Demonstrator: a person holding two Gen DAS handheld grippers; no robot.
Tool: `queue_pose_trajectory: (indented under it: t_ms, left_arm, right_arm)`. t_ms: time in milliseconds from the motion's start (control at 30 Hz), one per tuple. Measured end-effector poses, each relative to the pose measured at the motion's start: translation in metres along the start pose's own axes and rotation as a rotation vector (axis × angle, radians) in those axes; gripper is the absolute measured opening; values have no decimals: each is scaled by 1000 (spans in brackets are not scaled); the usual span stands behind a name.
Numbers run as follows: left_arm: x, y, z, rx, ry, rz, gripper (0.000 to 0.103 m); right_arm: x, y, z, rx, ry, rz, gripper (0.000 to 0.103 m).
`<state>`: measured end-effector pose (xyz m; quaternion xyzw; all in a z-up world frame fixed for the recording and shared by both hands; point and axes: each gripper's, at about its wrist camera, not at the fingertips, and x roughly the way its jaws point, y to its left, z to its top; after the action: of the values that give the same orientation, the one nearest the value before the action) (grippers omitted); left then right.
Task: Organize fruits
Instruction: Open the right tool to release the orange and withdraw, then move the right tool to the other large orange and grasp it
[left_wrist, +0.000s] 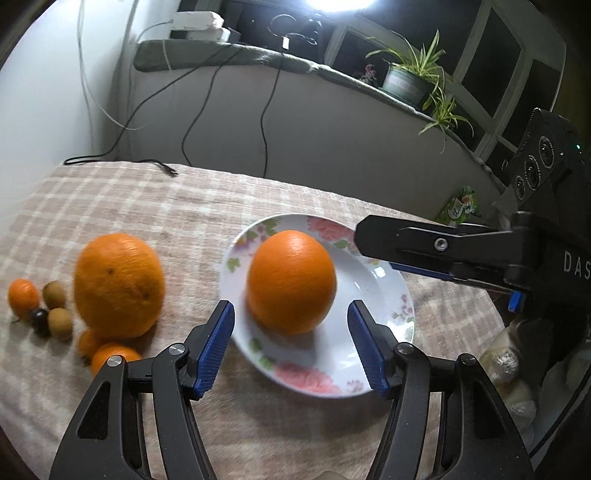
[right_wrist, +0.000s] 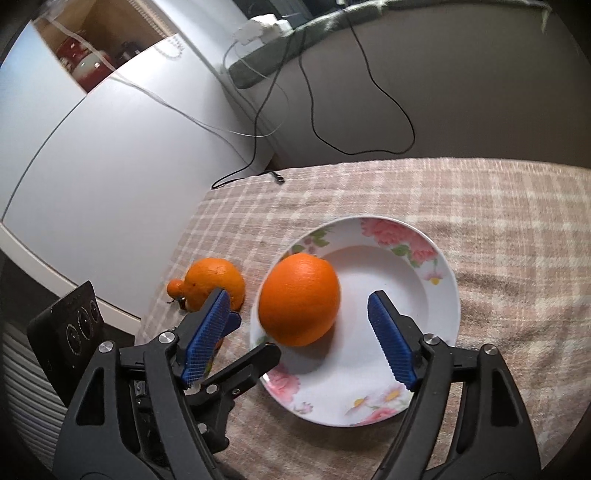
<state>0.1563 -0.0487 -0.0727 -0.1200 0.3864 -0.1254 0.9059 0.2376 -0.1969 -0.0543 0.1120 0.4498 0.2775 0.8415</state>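
The plate looks like glazed ceramic, glossy white with a printed pink floral rim that catches the light. The orange sitting in it has a pebbled, faintly shiny peel, and so does the second large orange left of it on the cloth. That checked cloth over the bench is soft, matt and slightly nubbly, like woven towelling. Each gripper, left and right, has matt black plastic arms, bright metal screw heads, and blue finger pads with a ridged, rubbery-looking texture. The two small brown fruits look dull and rough-skinned.
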Motion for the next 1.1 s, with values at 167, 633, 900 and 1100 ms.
queue_pose_trajectory:
  t_ms: [167, 633, 900, 1100]
  left_arm:
    - [-18, 17, -5, -21, -21, 24, 64]
    - [-49, 80, -18, -123, -71, 106, 64]
    - [-50, 103, -18, -155, -75, 111, 64]
    - [-42, 109, -18, -160, -60, 92, 64]
  right_arm:
    - [-3, 21, -2, -65, -14, -26, 85]
    - [3, 71, -3, -201, -65, -57, 86]
    - [35, 103, -2, -312, 32, -79, 86]
    - [65, 116, 3, -332, 120, -63, 86]
